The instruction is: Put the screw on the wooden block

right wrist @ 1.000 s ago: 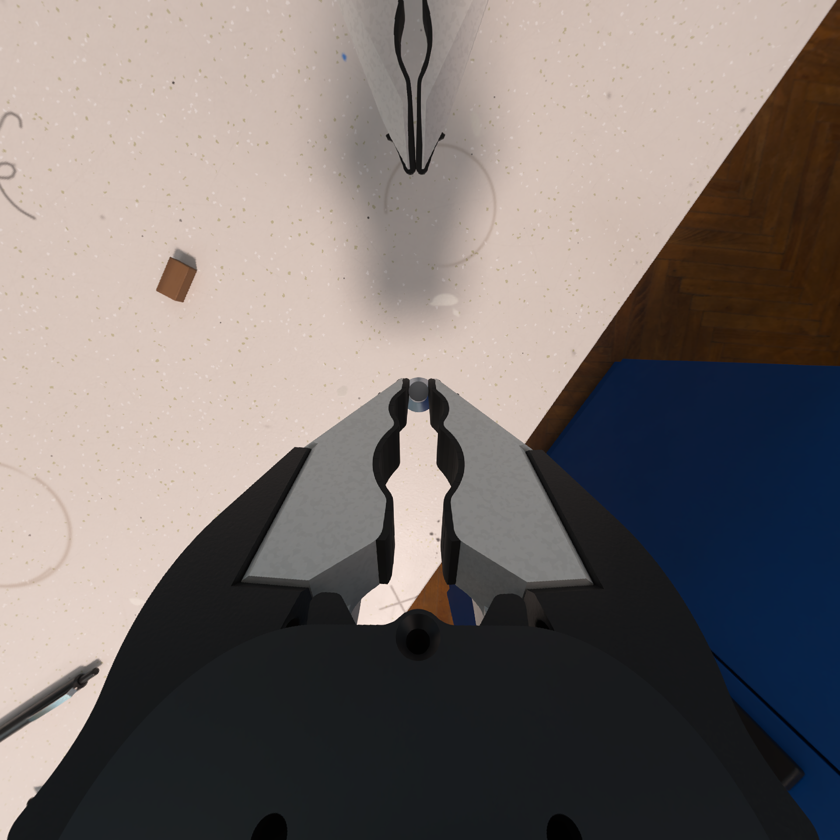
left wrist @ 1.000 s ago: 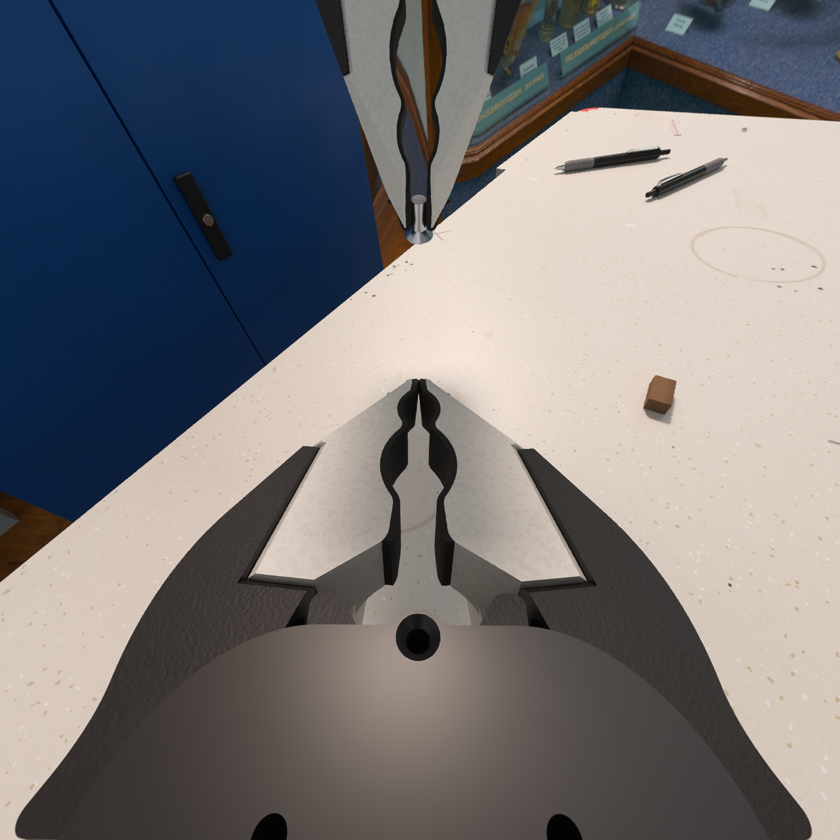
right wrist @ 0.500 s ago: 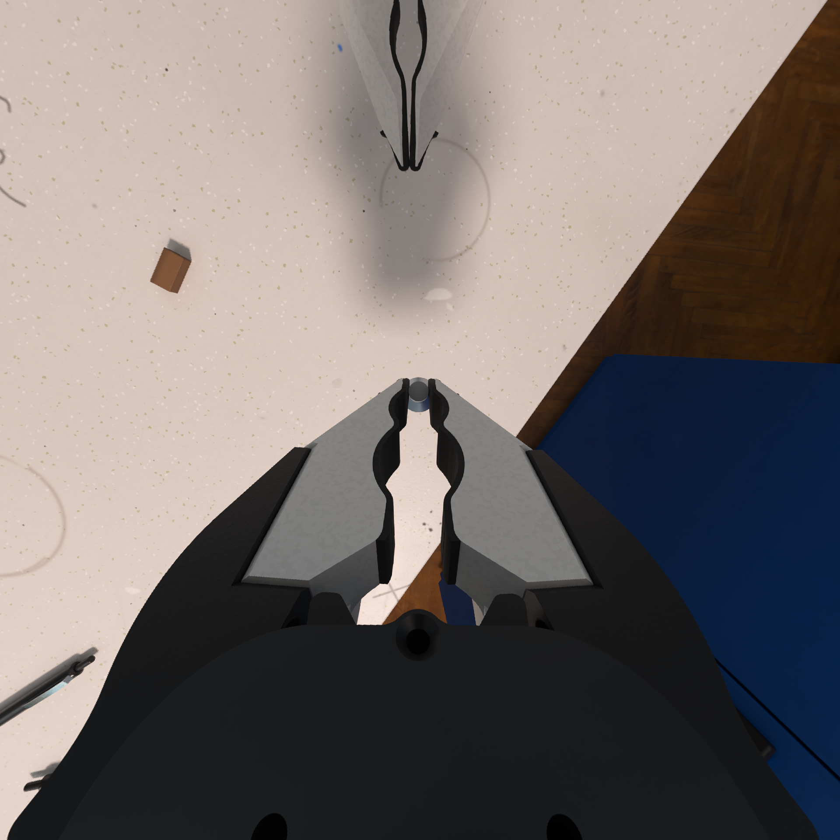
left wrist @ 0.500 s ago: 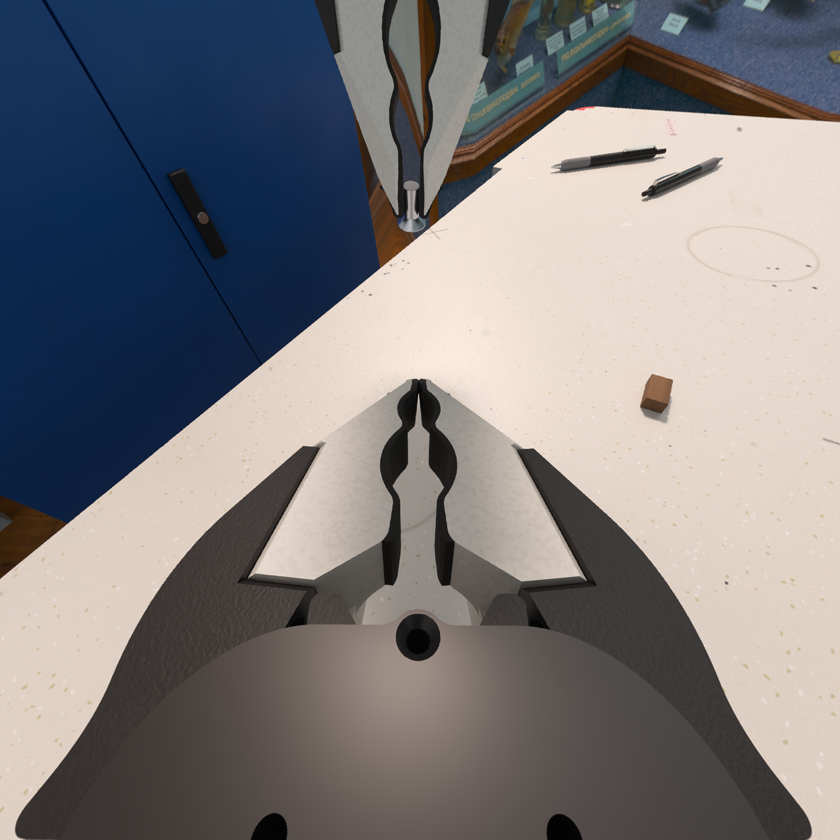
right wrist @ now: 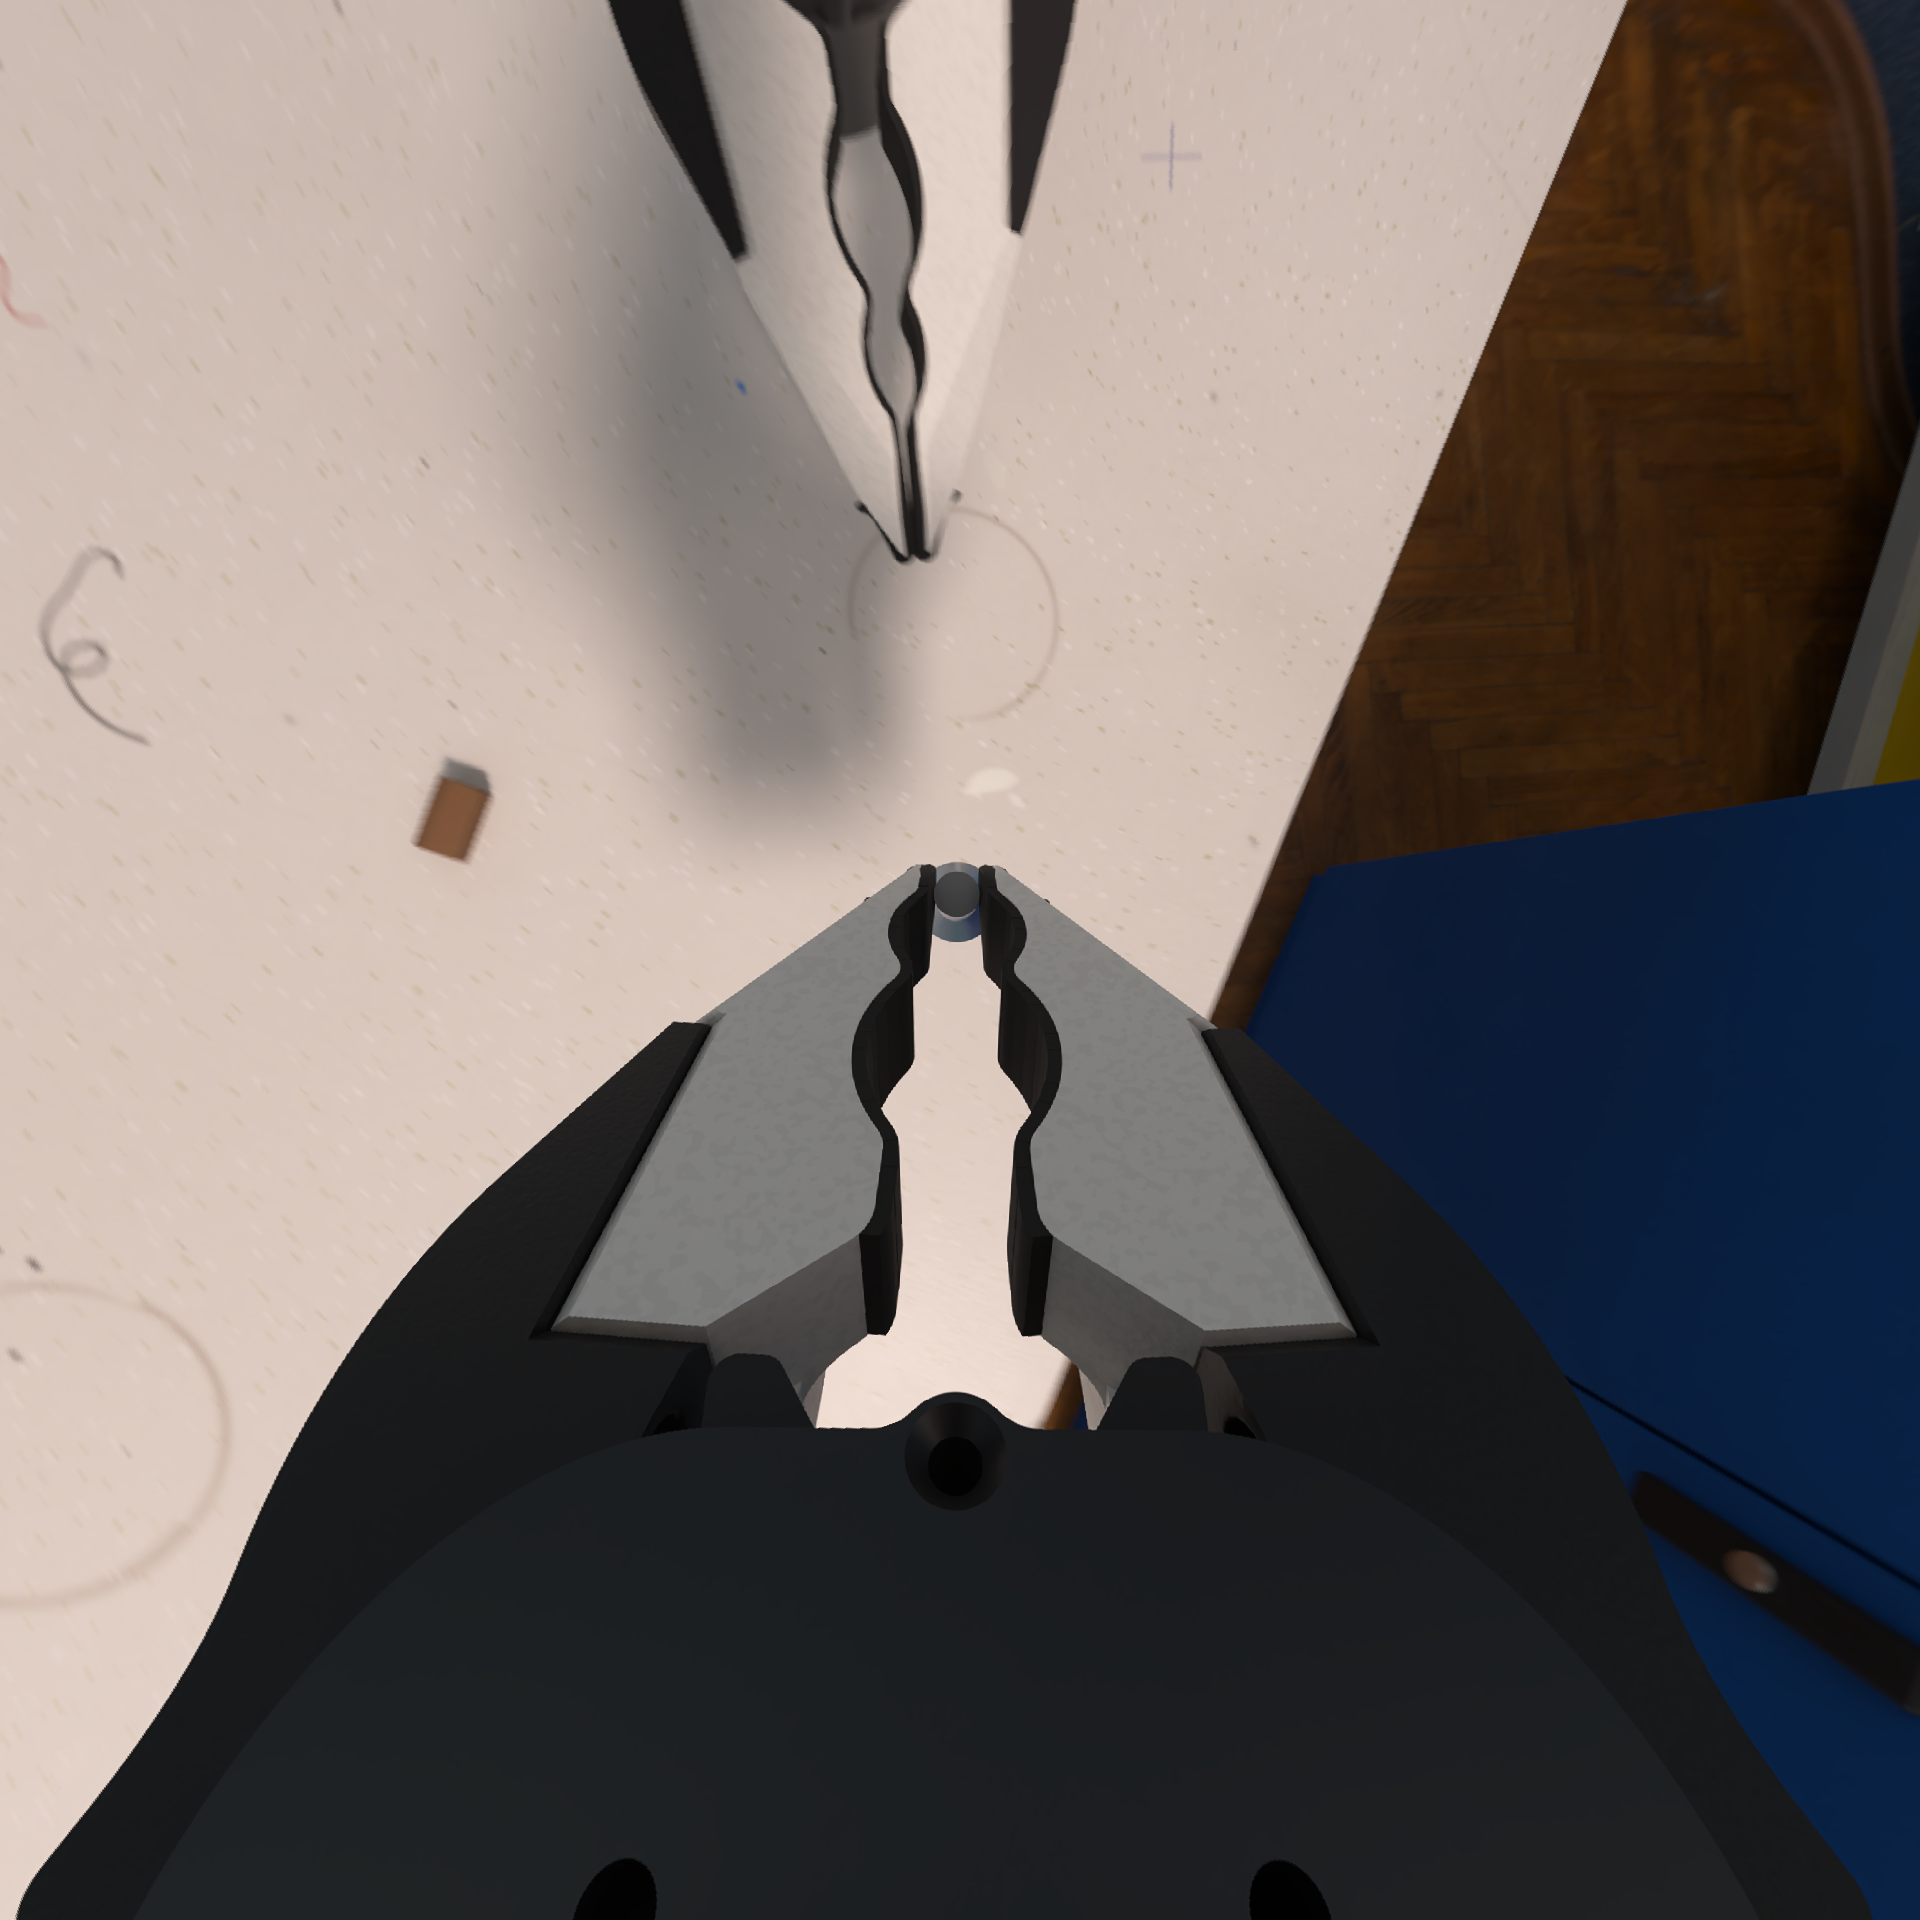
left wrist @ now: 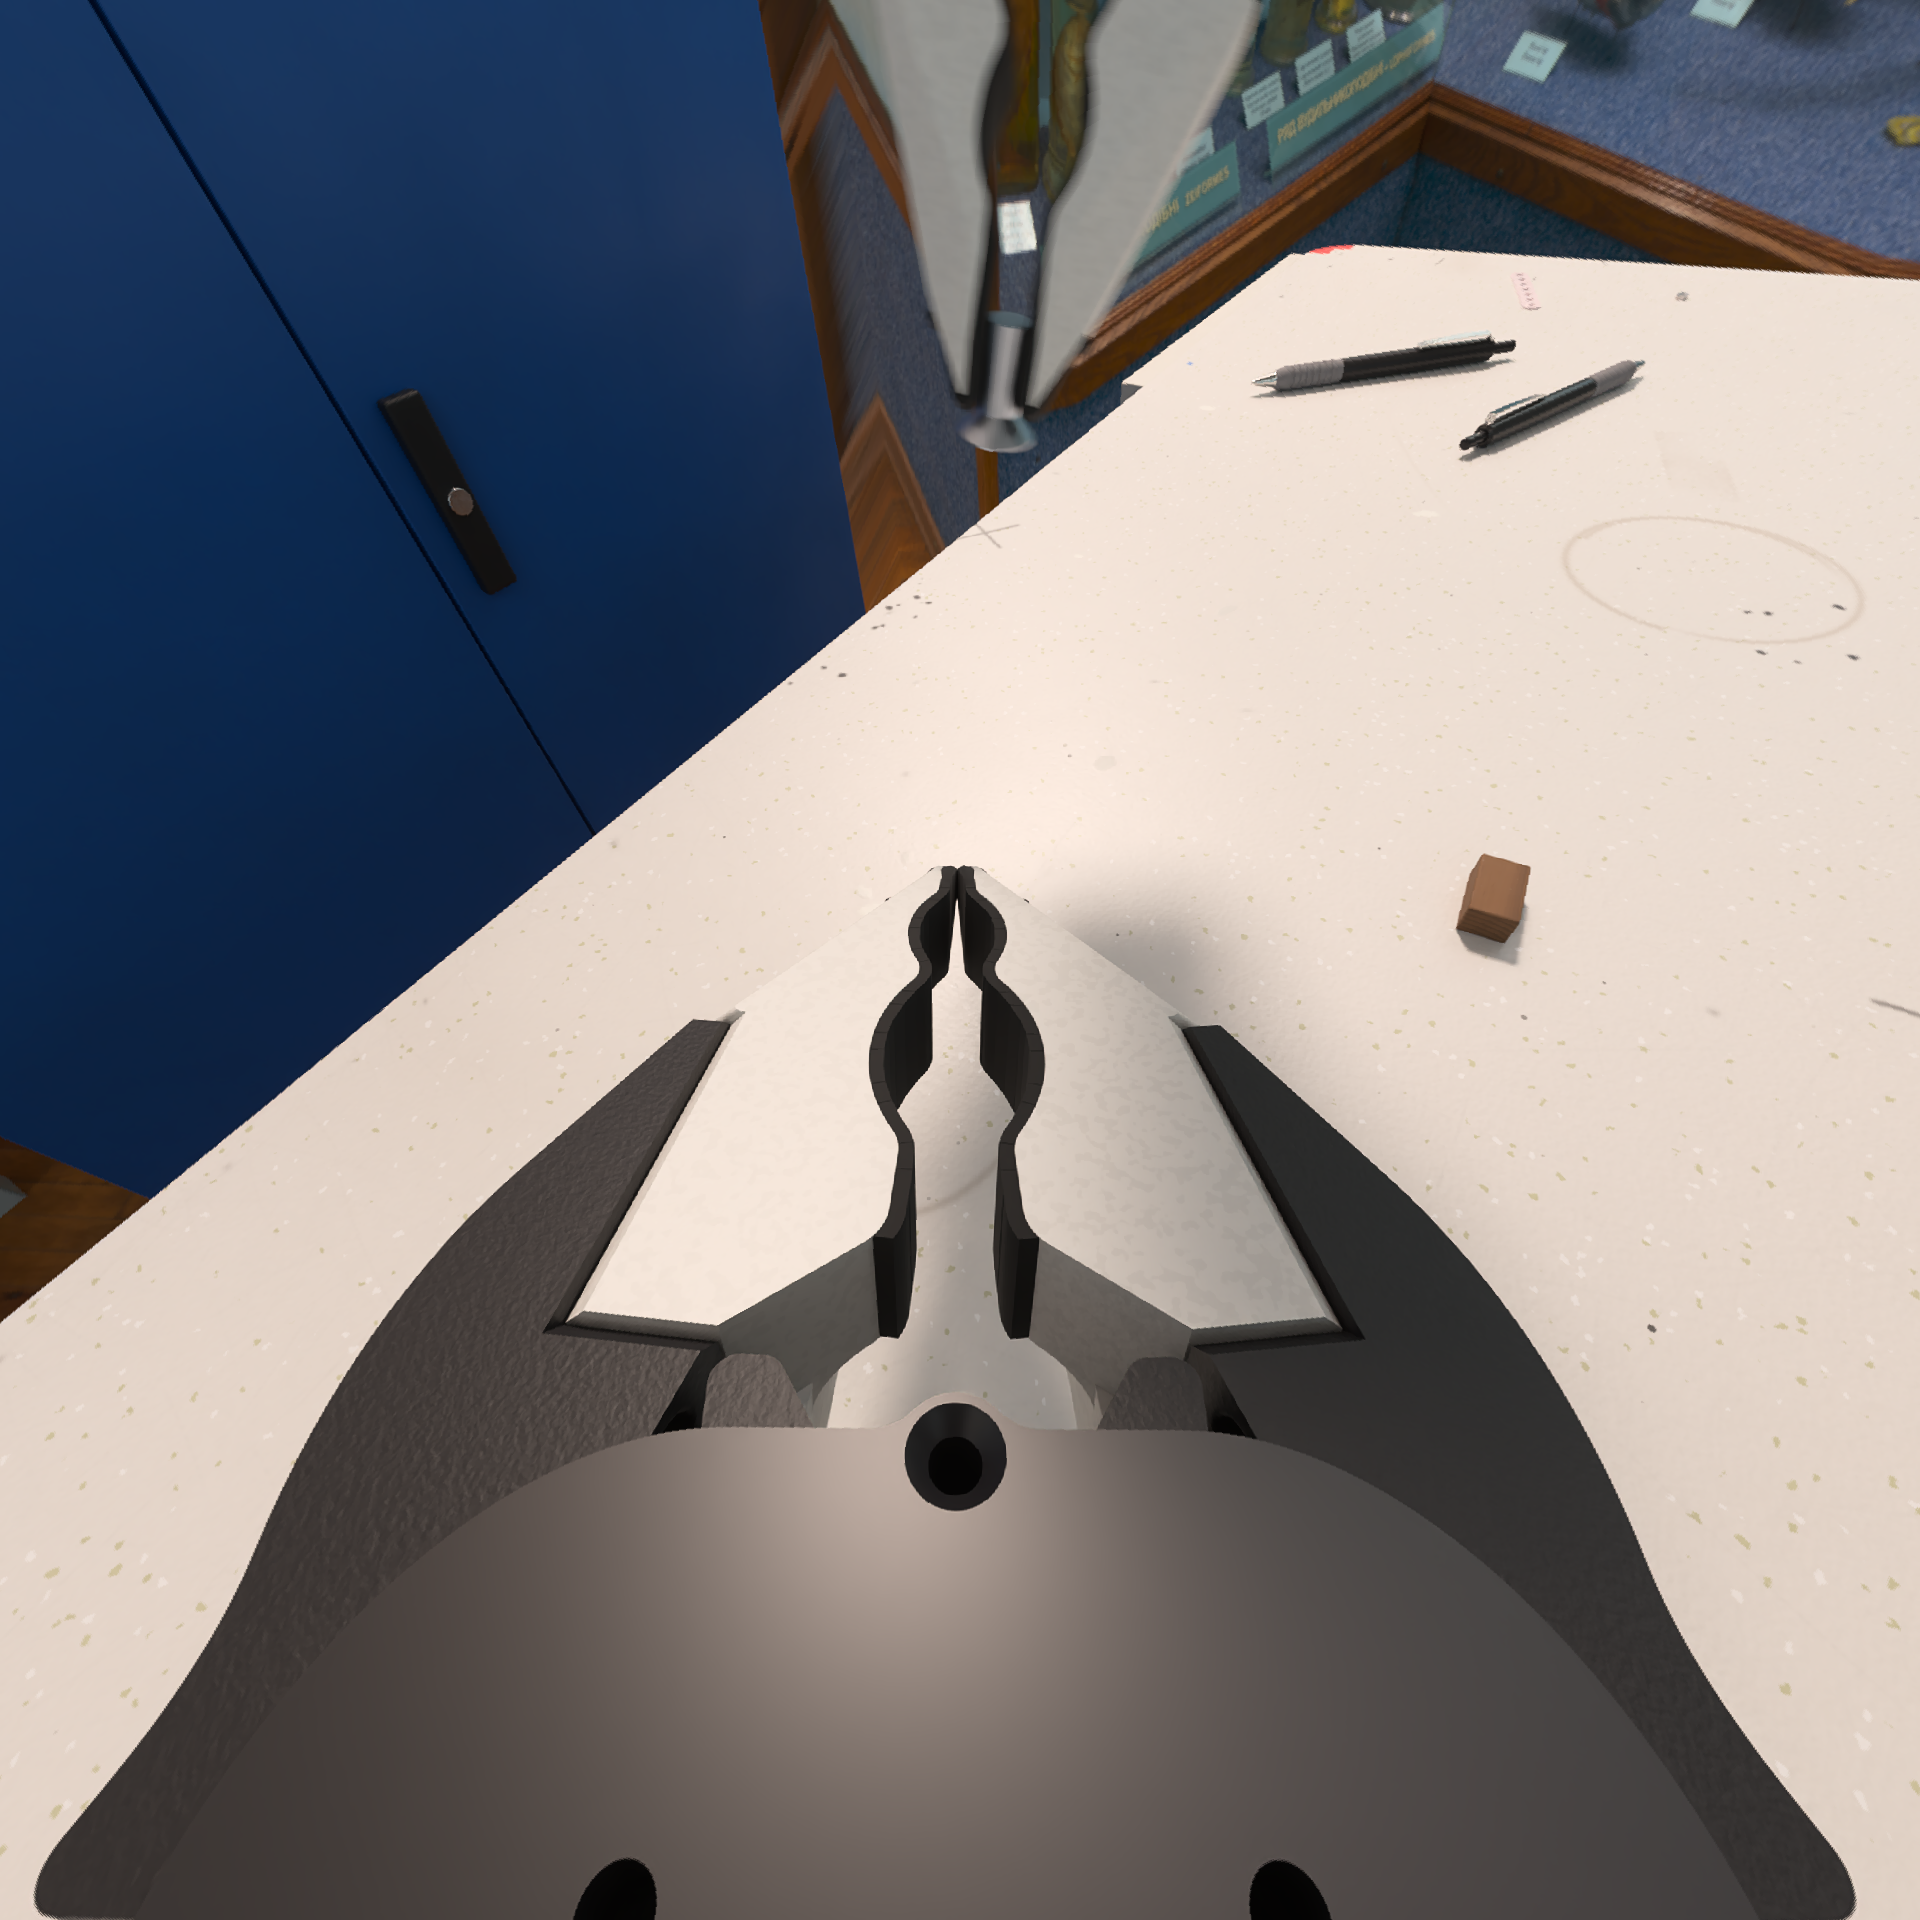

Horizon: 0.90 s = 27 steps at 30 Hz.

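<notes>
My right gripper is shut on a small silver screw and holds it above the white table. In the left wrist view it hangs point-down beyond the table's left edge, the screw head-down between its tips. The small brown wooden block lies on the table, to the right of my left gripper, which is shut and empty, low over the table. In the right wrist view the block lies far to the left of the screw, and the left gripper points down at the table.
Two pens lie at the table's far end. The white table has faint ring marks. A blue cabinet with a black handle stands left of the table edge, over a wooden floor.
My right gripper has risen with the screw, away from the table edge. The left gripper has stayed put, shut.
</notes>
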### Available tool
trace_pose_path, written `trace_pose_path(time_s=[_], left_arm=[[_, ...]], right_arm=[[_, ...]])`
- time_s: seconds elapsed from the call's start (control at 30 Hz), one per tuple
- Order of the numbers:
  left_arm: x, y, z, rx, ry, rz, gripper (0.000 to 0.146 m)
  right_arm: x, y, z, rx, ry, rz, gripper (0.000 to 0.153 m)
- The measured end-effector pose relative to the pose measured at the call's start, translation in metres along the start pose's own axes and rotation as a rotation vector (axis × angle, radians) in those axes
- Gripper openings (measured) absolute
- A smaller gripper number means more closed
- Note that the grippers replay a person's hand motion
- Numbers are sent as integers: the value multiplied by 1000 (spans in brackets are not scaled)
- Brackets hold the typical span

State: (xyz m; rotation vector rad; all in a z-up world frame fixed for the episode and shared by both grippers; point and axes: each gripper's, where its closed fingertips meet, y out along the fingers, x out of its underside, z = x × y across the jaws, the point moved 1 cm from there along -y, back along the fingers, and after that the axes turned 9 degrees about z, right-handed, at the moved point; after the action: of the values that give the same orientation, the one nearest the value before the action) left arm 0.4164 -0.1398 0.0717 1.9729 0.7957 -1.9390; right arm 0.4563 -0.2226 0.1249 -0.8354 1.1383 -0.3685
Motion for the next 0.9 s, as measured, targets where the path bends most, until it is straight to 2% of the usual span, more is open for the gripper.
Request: trace_pose_path(time_s=[0.27, 0.4, 0.73, 0.83, 0.9], left_arm=[[0, 0, 2, 5, -2, -2, 0], [0, 1, 6, 23, -3, -3, 0], [-6, 1, 27, 113, 25, -7, 3], [-6, 2, 33, 135, 34, -13, 4], [-7, 2, 38, 155, 40, -15, 5]], right_arm=[[10, 36, -99, 44, 209, 70, 8], [19, 55, -132, 72, 284, 62, 8], [29, 74, -144, 121, 343, 27, 8], [34, 77, -143, 131, 356, 14, 26], [35, 77, -144, 132, 373, 17, 26]])
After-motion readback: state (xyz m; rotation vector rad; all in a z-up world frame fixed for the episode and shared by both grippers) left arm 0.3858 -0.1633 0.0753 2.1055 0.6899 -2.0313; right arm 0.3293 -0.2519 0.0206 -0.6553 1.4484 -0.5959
